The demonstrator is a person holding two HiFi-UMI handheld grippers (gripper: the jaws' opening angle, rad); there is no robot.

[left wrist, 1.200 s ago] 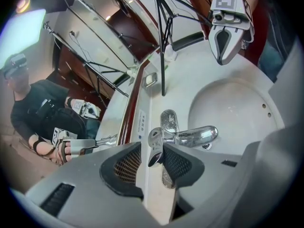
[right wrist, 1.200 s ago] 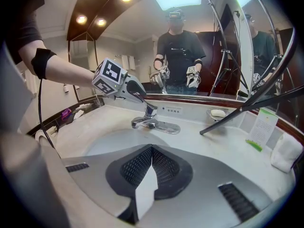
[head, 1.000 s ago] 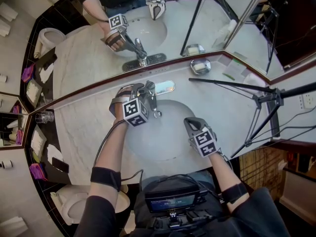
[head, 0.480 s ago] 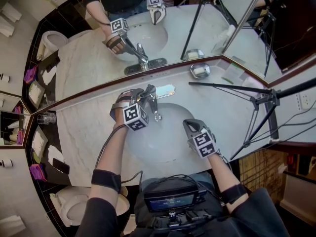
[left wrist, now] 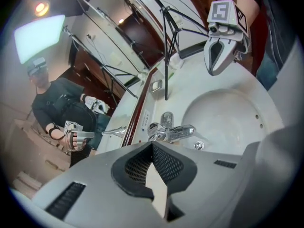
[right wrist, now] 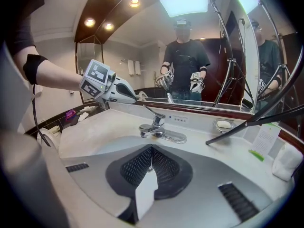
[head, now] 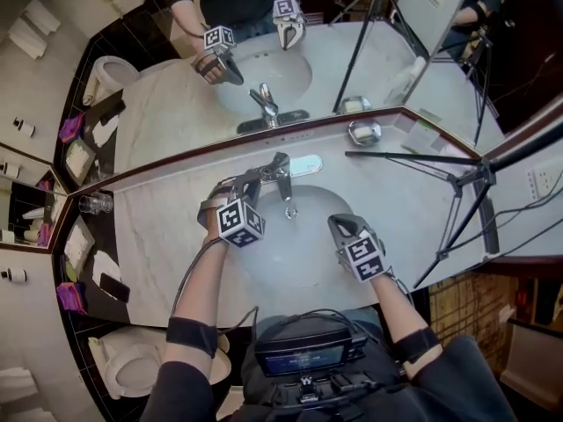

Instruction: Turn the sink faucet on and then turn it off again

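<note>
Curved chrome metal faucet (head: 280, 174): polished, mirror-bright. White oval sink basin (head: 303, 258): smooth, glossy. Pale veined marble desk (head: 158, 227): smooth, low sheen. Left hand-held gripper (left wrist: 153, 147) and right hand-held gripper (right wrist: 151, 150): matt grey plastic shells, black rough-meshed pads (left wrist: 166, 164).

Our left gripper (head: 253, 183) now sits drawn back from the faucet (head: 283, 179), where a second ago we had it up at the lever. Its jaws have just been closing and meet with nothing between them.
</note>
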